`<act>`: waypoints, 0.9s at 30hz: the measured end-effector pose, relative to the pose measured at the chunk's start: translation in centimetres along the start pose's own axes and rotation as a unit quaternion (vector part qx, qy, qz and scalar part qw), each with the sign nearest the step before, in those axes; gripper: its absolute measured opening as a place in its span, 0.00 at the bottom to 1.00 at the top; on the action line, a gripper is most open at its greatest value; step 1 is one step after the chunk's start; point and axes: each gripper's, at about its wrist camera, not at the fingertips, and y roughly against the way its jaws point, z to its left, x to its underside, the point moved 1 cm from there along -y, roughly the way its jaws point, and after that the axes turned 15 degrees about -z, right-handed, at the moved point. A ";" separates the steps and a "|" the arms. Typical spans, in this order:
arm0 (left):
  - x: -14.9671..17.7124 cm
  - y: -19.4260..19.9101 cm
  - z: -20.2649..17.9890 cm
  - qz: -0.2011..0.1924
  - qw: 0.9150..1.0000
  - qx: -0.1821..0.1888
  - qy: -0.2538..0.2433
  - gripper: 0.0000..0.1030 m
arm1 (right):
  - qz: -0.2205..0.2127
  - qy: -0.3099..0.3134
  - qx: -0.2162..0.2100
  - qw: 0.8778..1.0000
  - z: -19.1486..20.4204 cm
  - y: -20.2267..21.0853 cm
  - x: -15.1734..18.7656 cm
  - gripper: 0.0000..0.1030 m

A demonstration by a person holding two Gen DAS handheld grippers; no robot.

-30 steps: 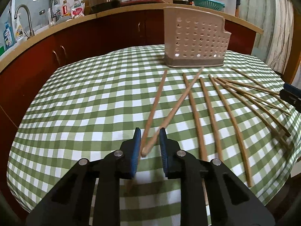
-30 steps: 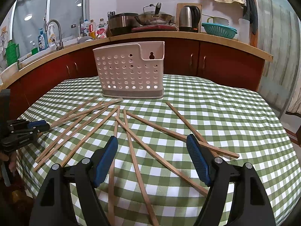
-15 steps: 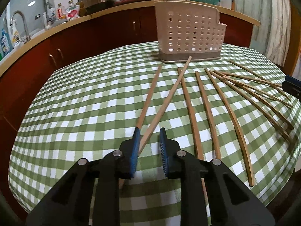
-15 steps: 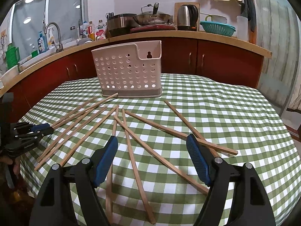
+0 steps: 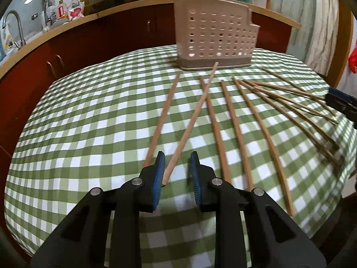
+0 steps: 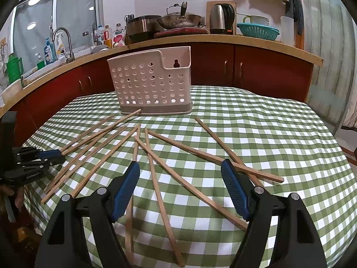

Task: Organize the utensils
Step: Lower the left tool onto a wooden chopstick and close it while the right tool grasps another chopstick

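Observation:
Several wooden chopsticks lie fanned out on the green checked tablecloth (image 5: 89, 116). A beige perforated utensil holder (image 5: 214, 35) (image 6: 151, 80) stands upright at the far side. My left gripper (image 5: 177, 156) has one chopstick (image 5: 191, 116) between its jaws, which are opening. The stick lies close to the left pad and the right pad stands off it. Its far tip reaches the holder's base. My right gripper (image 6: 180, 164) hangs open over the nearer chopsticks (image 6: 156, 178) and holds nothing. The left gripper (image 6: 53, 156) also shows at the left edge of the right wrist view.
Behind the table runs a wooden counter (image 6: 245, 40) over red cabinets, with a sink, bottles, a pot, a wok, a kettle and a teal colander on it. The cloth drops off at the table's rounded edges. A curtain (image 5: 321, 22) hangs at the right.
The left jaws have spread apart around the chopstick. That chopstick's far tip now lies against the holder's base. The right gripper has stayed where it was.

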 end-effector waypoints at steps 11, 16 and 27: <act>0.6 0.9 -0.6 -0.009 1.000 -0.002 0.015 0.15 | -0.002 0.007 0.011 1.000 -1.2 0.3 0.3 0.71; 0.7 1.0 -1.3 -0.013 1.000 -0.008 0.006 0.12 | 0.001 0.026 0.008 1.000 -2.2 0.6 1.0 0.69; 1.1 1.5 -1.9 -0.018 1.000 -0.012 0.008 0.11 | 0.034 0.054 -0.005 0.998 -5.1 1.9 4.7 0.54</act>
